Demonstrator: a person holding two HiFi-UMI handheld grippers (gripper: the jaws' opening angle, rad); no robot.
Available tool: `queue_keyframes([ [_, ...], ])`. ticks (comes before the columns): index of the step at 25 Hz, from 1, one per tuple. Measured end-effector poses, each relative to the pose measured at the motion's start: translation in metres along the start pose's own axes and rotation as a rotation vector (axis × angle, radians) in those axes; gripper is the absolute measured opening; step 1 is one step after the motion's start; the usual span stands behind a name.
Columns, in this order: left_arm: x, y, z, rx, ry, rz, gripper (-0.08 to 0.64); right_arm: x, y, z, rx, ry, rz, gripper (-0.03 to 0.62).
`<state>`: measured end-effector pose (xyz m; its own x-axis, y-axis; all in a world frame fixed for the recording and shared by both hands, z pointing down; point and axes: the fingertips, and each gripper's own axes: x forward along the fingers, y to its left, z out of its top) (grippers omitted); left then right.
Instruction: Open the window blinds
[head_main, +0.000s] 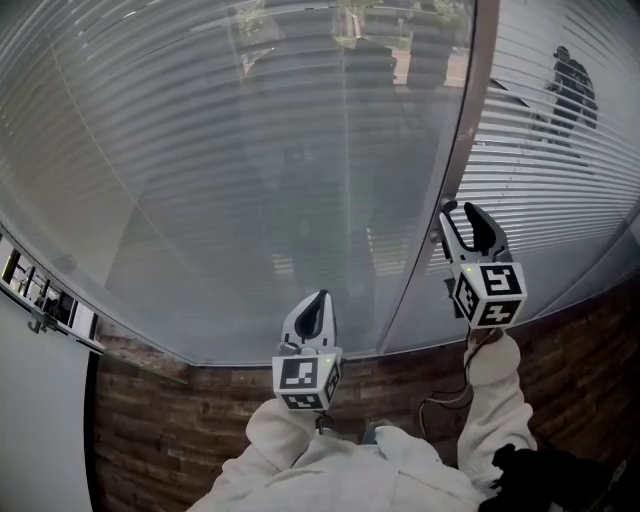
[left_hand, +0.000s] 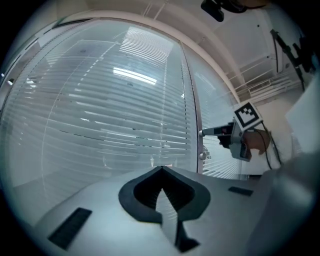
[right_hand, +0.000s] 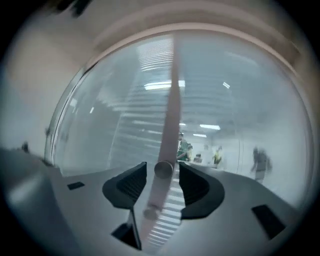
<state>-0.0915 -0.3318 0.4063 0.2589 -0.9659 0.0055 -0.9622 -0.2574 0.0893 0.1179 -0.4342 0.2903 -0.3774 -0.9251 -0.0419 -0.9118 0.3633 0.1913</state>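
Observation:
The blinds (head_main: 230, 170) hang behind glass, their slats lying nearly flat-closed in the left pane. A vertical window frame post (head_main: 470, 120) divides the two panes. On it sits a small round knob (right_hand: 163, 169), with a second knob (right_hand: 150, 213) lower down. My right gripper (head_main: 462, 212) is held up at the post, its jaws open on either side of the upper knob with a gap at each pad (right_hand: 132, 182). My left gripper (head_main: 318, 300) is lower and to the left, pointing at the glass, shut with nothing in it (left_hand: 161, 170).
A brick-patterned wall (head_main: 180, 430) runs under the window sill. Through the right pane's blinds (head_main: 560, 170) a person (head_main: 572, 88) shows behind the glass. A white panel (head_main: 40, 420) stands at the far left. A cable (head_main: 445, 400) hangs from my right gripper.

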Motion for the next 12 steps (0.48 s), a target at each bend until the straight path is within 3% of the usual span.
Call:
queue_keyframes([
  [3, 0.002, -0.004, -0.002, 0.007, 0.001, -0.013, -0.002, 0.0, 0.01, -0.007, -0.845, 0.155, -0.027, 0.19],
  [4, 0.003, -0.005, -0.002, 0.006, 0.002, -0.016, -0.002, 0.003, 0.01, -0.011, -1.057, 0.198, -0.039, 0.19],
  [5, 0.004, -0.007, -0.003, 0.003, 0.003, -0.019, -0.002, 0.008, 0.01, -0.015, -1.198, 0.231, -0.04, 0.19],
  [8, 0.004, -0.013, -0.003, 0.005, 0.004, -0.028, -0.002, 0.018, 0.009, -0.02, -1.355, 0.276, -0.005, 0.189],
  [12, 0.002, -0.011, -0.003, 0.012, 0.005, -0.022, -0.002, 0.022, 0.007, -0.02, -1.449, 0.304, -0.04, 0.179],
])
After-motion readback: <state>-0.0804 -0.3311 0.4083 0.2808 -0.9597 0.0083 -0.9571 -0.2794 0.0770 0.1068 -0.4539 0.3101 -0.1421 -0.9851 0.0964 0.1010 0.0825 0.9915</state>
